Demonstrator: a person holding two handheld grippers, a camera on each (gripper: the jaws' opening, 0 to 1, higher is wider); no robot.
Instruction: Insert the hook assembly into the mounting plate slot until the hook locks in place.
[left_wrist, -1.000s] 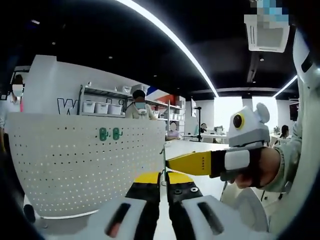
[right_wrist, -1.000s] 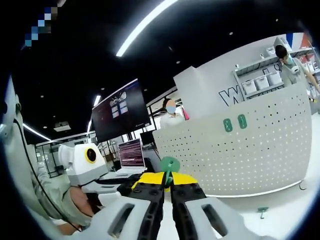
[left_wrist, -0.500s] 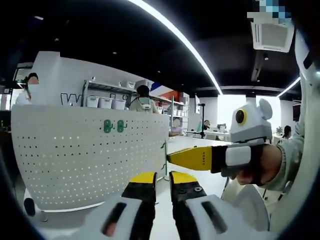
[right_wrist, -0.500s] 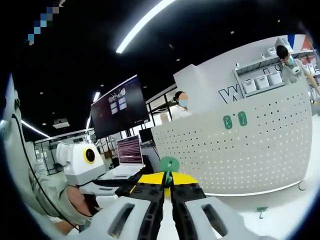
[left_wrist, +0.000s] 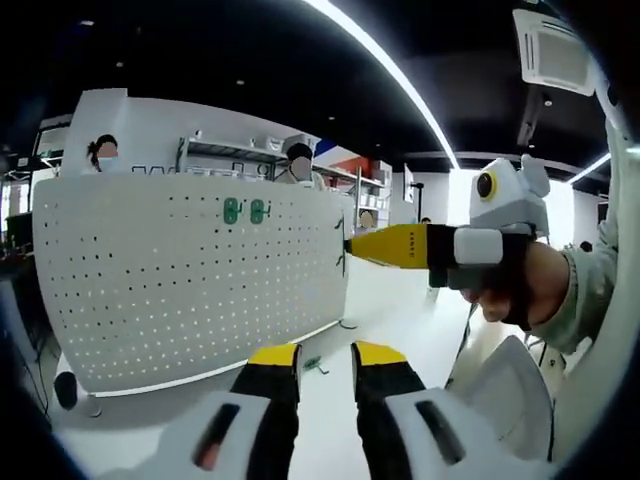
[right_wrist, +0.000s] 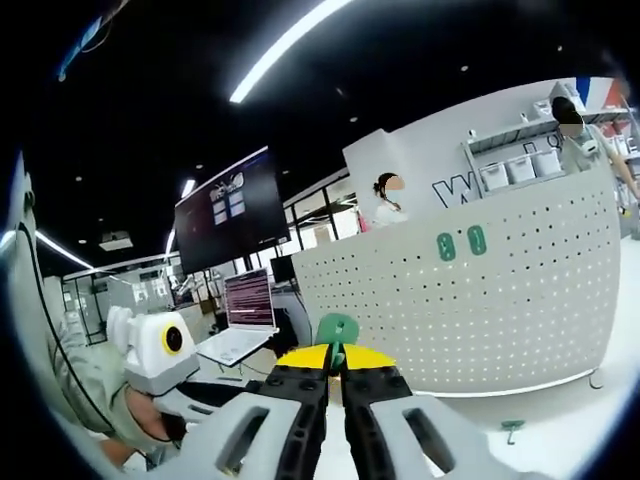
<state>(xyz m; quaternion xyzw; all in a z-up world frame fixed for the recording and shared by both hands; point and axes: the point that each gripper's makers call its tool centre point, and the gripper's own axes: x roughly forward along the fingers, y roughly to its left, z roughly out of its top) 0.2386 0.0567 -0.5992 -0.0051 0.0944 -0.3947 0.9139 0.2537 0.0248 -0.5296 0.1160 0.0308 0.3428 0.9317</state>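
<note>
A white perforated mounting plate (left_wrist: 190, 290) stands upright on the table, with two green hooks (left_wrist: 244, 210) high on its face. The same plate (right_wrist: 490, 300) and its two green hooks (right_wrist: 461, 243) lie right of centre in the right gripper view. My right gripper (right_wrist: 335, 358) is shut on a green hook piece (right_wrist: 337, 329) that sticks up between its yellow tips. In the left gripper view, that right gripper (left_wrist: 350, 246) reaches in from the right, its tip near the plate's right edge. My left gripper (left_wrist: 326, 356) is open with nothing between its jaws.
A small loose green hook (left_wrist: 313, 364) lies on the white table in front of the plate, also seen as a green hook (right_wrist: 512, 428) at lower right. A laptop (right_wrist: 238, 318) and a dark monitor (right_wrist: 225, 215) stand to the left. People stand behind the plate.
My left gripper's jaws have spread from nearly closed to open. Both views have shifted a little. The right gripper still holds the green hook piece.
</note>
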